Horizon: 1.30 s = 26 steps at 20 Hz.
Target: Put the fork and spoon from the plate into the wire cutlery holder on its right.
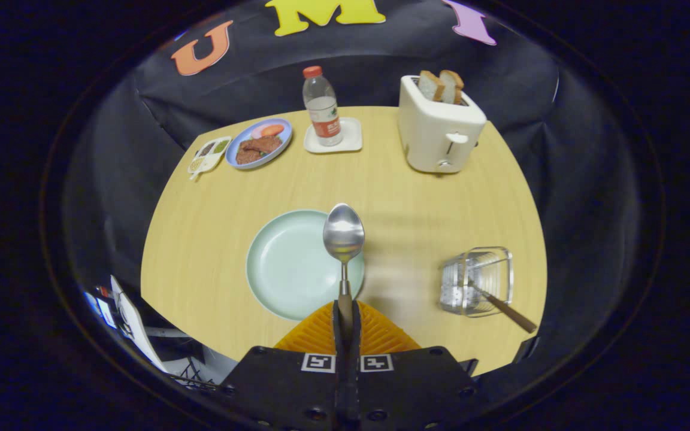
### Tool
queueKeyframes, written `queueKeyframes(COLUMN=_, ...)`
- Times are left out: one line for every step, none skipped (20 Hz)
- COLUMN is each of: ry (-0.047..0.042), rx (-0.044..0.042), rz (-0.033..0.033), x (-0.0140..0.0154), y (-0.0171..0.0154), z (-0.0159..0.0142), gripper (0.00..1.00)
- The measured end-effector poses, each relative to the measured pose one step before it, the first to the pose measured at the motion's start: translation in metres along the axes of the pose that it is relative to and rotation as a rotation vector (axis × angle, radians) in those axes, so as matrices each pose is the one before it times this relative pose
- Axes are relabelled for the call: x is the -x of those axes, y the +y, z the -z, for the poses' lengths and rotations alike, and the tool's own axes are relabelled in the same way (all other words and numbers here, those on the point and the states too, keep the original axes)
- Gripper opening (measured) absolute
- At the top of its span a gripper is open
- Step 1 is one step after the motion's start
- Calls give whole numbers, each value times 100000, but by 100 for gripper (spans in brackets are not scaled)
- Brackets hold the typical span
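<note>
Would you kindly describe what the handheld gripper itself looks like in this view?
The gripper has two orange fingers with ribbed, fan-shaped surfaces, pressed close together. Behind them sits a black body with visible screw heads, carrying two square black-and-white fiducial markers side by side. No cables or sleeves are visible.

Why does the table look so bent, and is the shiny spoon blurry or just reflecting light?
In the gripper view the fisheye lens bows the pale wooden table; the steel spoon with a wooden handle, pinched by the gripper, looks sharp, its bowl mirroring the room; the clear wire cutlery holder glints.
</note>
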<state>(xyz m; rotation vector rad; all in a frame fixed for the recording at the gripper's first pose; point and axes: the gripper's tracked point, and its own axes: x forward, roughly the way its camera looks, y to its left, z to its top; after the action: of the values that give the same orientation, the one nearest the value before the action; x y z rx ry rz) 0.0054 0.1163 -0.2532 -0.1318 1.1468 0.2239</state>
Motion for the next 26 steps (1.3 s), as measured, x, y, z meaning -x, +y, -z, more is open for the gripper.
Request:
queueKeyframes(ry=-503, rx=-65, rz=1914, x=1082, y=-1758, z=-329, gripper=1)
queueKeyframes(ry=-16, rx=-504, rz=931, x=1049, y=-1574, z=15, gripper=1)
queueKeyframes(ry=1053, rx=-1402, rz=-91, x=877, y=-1477, z=141, gripper=0)
queueKeyframes(ry=1406, rx=-2272, rz=-412, x=565, y=-1393, z=290, gripper=0)
queueKeyframes(ry=1667, rx=-1410, rz=345, x=292, y=-1625, z=328, gripper=0)
queueKeyframes(ry=1401, rx=-476, rz=870, x=182, y=-1772, z=365, gripper=1)
queueKeyframes(ry=1479, rx=-744, rz=816, x=6, y=-1494, z=314, gripper=0)
queueKeyframes(ry=2108, rx=-925, rz=-262, x=-129, y=-1110, z=451, gripper=0)
queueKeyframes(ry=2440, rx=-1084, rz=-1006, x=-270, y=-720, z=437, gripper=1)
queueKeyframes(ry=2407, rx=-1023, rz=-481, x=-488, y=-753, z=395, gripper=1)
queueKeyframes(ry=2380, rx=-507, rz=-5, x=-541, y=-605, z=270, gripper=0)
queueKeyframes(ry=2069, rx=-336, rz=-412, x=-503, y=-378, z=275, gripper=1)
queueKeyframes(ry=1948, rx=-601, rz=-930, x=-443, y=-178, z=257, gripper=1)
queueKeyframes(ry=1844, rx=-989, rz=-1137, x=-428, y=-134, z=241, gripper=1)
queueKeyframes(ry=1570, rx=-1048, rz=-990, x=-296, y=-78, z=112, gripper=1)
queueKeyframes(ry=1156, rx=-623, rz=-455, x=-498, y=-184, z=-85, gripper=1)
queueKeyframes(ry=708, rx=-419, rz=-99, x=-299, y=-185, z=-122, gripper=1)
queueKeyframes(ry=353, rx=-754, rz=-164, x=-261, y=-199, z=3, gripper=1)
queueKeyframes(ry=522, rx=-1001, rz=-171, x=-251, y=-125, z=-115, gripper=1)
queueKeyframes(ry=722, rx=-1069, rz=-171, x=-223, y=-233, z=-55, gripper=1)
queueKeyframes(ry=526, rx=-739, rz=-81, x=-184, y=-188, z=77, gripper=2)
queueKeyframes(ry=497, rx=-667, rz=-582, x=-256, y=73, z=-33, gripper=1)
queueKeyframes(ry=125, rx=-913, rz=-218, x=-134, y=-33, z=-128, gripper=2)
queueKeyframes(ry=-146, rx=-1169, rz=-918, x=-402, y=140, z=-90, gripper=5)
queueKeyframes(ry=-301, rx=-916, rz=13, x=80, y=78, z=-203, gripper=8)
queueKeyframes(ry=-359, rx=-685, rz=168, x=-195, y=-14, z=-102, gripper=10)
